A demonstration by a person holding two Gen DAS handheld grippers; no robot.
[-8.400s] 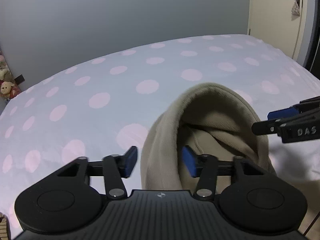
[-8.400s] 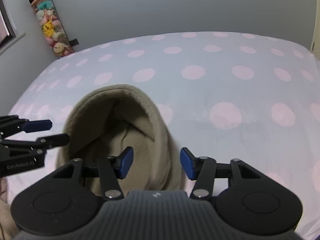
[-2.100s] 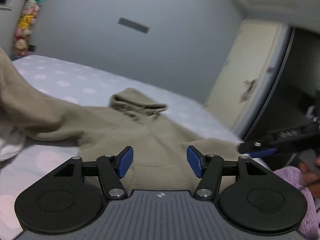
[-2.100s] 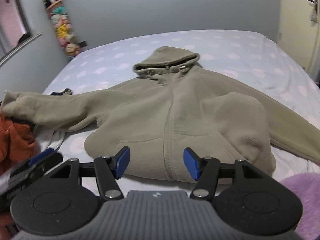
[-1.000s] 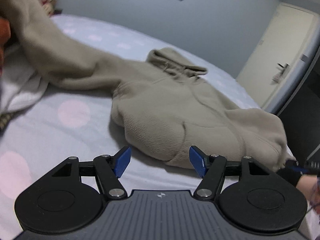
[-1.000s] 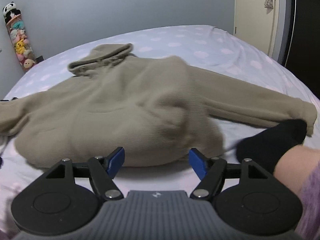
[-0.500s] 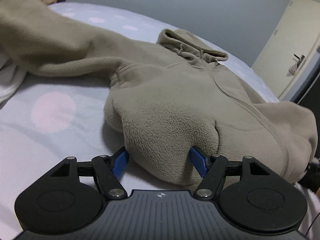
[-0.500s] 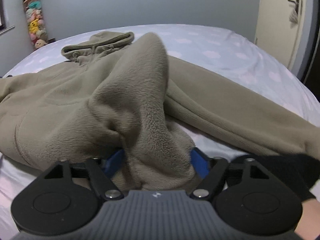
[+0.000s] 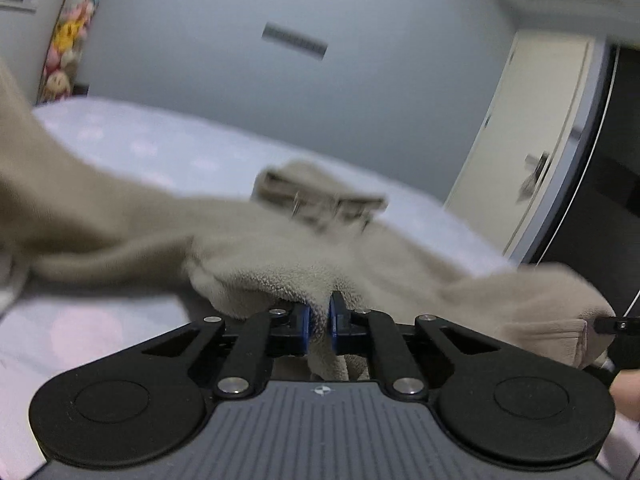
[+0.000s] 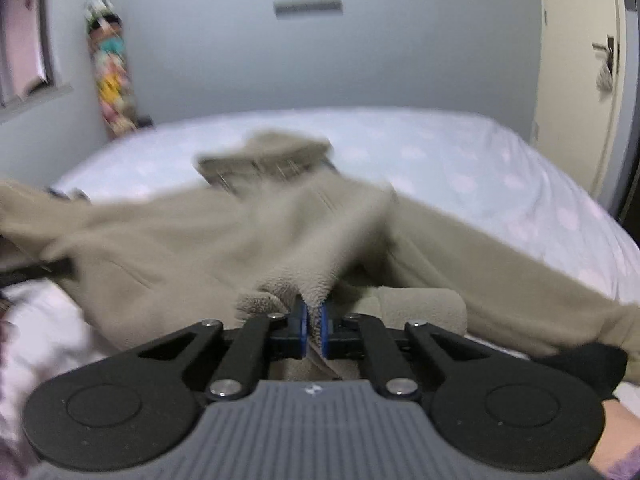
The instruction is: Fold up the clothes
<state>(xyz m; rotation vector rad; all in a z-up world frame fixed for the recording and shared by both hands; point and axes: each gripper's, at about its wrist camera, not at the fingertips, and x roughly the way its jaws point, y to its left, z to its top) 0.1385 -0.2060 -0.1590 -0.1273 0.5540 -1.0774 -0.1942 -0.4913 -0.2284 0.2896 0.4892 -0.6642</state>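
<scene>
While the left tool (image 9: 318, 322) has just closed its blue pads on the near hem of the beige fleece hooded jacket (image 9: 280, 248), the right tool (image 10: 314, 330) has closed the same way on another hem fold. The jacket lies spread on the white bed with pale pink dots (image 10: 460, 152). Only the right view shows a black sock (image 10: 588, 364) on the sleeve end; both show the cream door (image 9: 532, 128).

Grey wall (image 10: 360, 64) behind a dotted bed (image 10: 460, 160); cream door (image 9: 532, 128) at right.
</scene>
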